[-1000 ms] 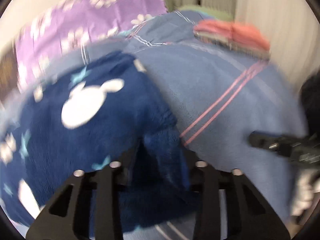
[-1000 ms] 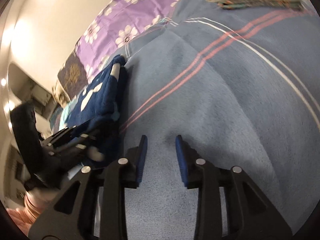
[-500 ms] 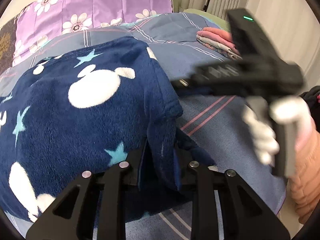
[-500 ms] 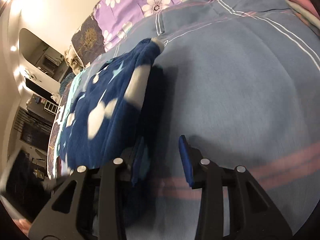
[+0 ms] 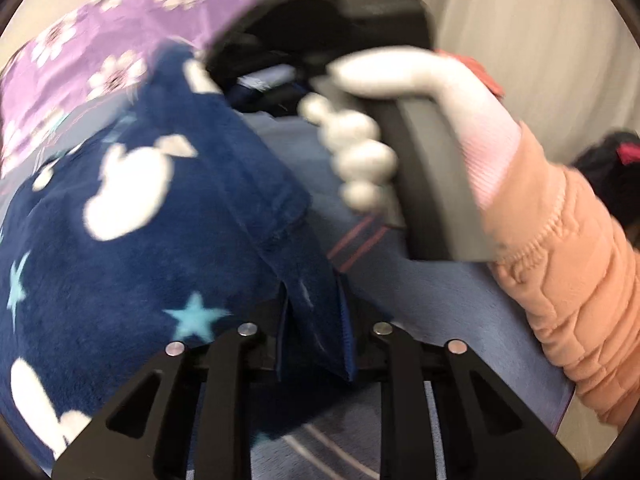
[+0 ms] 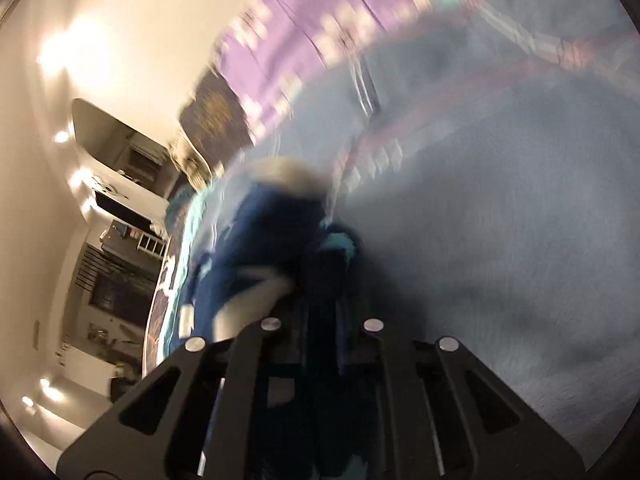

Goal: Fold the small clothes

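Observation:
A navy fleece garment with white shapes and teal stars lies on the blue bed cover. My left gripper has a fold of the garment's near edge pinched between its pads, and its jaws are closing. In the left wrist view a white-gloved hand holds the right gripper's black body over the garment's far corner. The right wrist view is blurred. In it my right gripper is shut, with dark blue fabric of the garment between its fingers.
A purple floral sheet covers the far end of the bed. A peach quilted sleeve crosses the right side. The striped blue cover stretches to the right of the garment. Shelves and room furniture stand beyond the bed's left edge.
The right gripper swept from the bare cover across to the garment's far corner and shut on its fabric. The left gripper kept its hold on the near edge and tightened slightly.

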{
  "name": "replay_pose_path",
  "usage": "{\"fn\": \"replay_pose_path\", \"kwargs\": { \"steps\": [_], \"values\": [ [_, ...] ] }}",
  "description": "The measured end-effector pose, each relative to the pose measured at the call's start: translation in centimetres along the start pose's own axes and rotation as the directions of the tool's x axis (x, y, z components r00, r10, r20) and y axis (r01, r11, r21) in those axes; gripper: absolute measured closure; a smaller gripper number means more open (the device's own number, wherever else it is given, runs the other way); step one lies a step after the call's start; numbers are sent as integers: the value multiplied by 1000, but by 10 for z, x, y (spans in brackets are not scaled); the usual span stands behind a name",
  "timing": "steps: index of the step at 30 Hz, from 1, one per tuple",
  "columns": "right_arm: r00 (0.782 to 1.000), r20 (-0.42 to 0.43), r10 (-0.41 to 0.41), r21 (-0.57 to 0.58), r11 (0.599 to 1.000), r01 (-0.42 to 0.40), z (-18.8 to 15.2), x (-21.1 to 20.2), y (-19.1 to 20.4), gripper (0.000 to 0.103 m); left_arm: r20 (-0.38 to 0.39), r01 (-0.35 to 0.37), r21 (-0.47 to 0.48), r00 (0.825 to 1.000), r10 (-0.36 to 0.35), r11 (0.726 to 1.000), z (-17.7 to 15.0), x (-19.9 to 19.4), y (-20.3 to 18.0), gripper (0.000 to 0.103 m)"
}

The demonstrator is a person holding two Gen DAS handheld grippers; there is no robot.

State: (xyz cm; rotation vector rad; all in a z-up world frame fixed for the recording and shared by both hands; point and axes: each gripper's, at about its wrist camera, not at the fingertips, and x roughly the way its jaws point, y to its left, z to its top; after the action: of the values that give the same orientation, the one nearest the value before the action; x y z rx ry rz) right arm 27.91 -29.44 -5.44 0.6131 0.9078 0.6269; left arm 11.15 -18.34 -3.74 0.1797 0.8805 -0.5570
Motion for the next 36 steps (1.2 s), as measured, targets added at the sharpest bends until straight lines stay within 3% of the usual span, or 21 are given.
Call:
{"fn": "replay_pose_path", "kwargs": {
  "steps": [4, 6, 8, 10, 12, 14, 16, 17, 18, 19, 20, 21, 22, 24, 25, 27, 28, 30, 31, 34, 36],
  "values": [
    [986, -59, -158, 15, 987, 159, 4, 30, -27, 93, -10, -4, 29, 1000, 4, 1000, -5, 19, -7, 82],
    [991, -56, -120, 35, 992, 122, 0, 35, -38, 92, -13, 18, 1, 1000, -18, 1000, -5, 19, -3, 82],
    [995, -37, -94, 71, 993, 96, 1, 23, -40, 83, -11, 23, -2, 1000, -23, 1000, -7, 18, -1, 79],
    [992, -4, -123, 92, 988, 123, 5, 3, -36, 63, -6, 21, -3, 1000, -22, 1000, -9, 17, -2, 78],
    [992, 43, -119, 96, 989, 115, 8, -20, -30, 60, -6, 22, -7, 1000, -22, 1000, -8, 17, -2, 77],
    [998, 68, -17, 71, 997, 12, 6, -44, -17, 60, -4, 25, -14, 1000, -25, 1000, -6, 18, -2, 75],
    [994, 50, 101, -15, 995, -101, 1, -52, 4, 86, -4, 27, -17, 1000, -27, 999, -6, 18, -2, 74],
    [989, 7, 150, -75, 986, -149, -6, -49, 18, 91, -4, 29, -16, 1000, -29, 999, -6, 18, -3, 72],
    [990, -17, 139, -103, 985, -140, -11, -45, 24, 92, -4, 28, -14, 1000, -28, 1000, -6, 18, -5, 72],
    [998, -40, 39, -151, 988, -44, -17, -34, 30, 95, -3, 24, -11, 1000, -24, 1000, -6, 18, -6, 71],
    [991, -43, -128, -185, 976, 118, -20, -20, 28, 98, -2, 22, -11, 1000, -22, 1000, -4, 18, -7, 71],
    [951, -41, -307, -214, 932, 291, -23, -4, 22, 103, 1, 23, -17, 1000, -23, 1000, -4, 15, -8, 71],
    [927, -53, -370, -219, 910, 351, -27, 12, 12, 103, 3, 27, -29, 1000, -27, 999, -4, 12, -8, 71],
    [951, -18, -308, -157, 940, 302, -31, 3, 8, 103, 12, 77, -65, 997, -77, 995, -8, -3, -1, 71],
    [951, -13, -308, -154, 941, 302, -32, -2, 11, 103, 22, 94, -75, 995, -93, 993, -10, -10, 2, 71],
    [938, 17, -346, -189, 920, 343, -33, -19, 25, 103, 53, 108, -95, 993, -103, 990, -21, -32, 16, 71],
    [928, 37, -370, -205, 906, 370, -37, -28, 32, 96, 70, 106, -110, 993, -99, 988, -27, -43, 23, 71],
    [903, 84, -421, -242, 871, 428, -38, -38, 48, 93, 120, 104, -183, 989, -83, 978, -46, -74, 51, 71],
    [901, 104, -421, -267, 861, 433, -41, -46, 55, 91, 139, 97, -217, 988, -68, 971, -55, -86, 63, 71],
    [913, 123, -388, -338, 849, 406, -59, -62, 80, 77, 195, 12, -367, 979, 65, 930, -91, -134, 121, 71],
    [921, 124, -371, -403, 829, 388, -75, -64, 102, 73, 205, -84, -462, 958, 199, 883, -122, -168, 163, 71]
  ]
}}
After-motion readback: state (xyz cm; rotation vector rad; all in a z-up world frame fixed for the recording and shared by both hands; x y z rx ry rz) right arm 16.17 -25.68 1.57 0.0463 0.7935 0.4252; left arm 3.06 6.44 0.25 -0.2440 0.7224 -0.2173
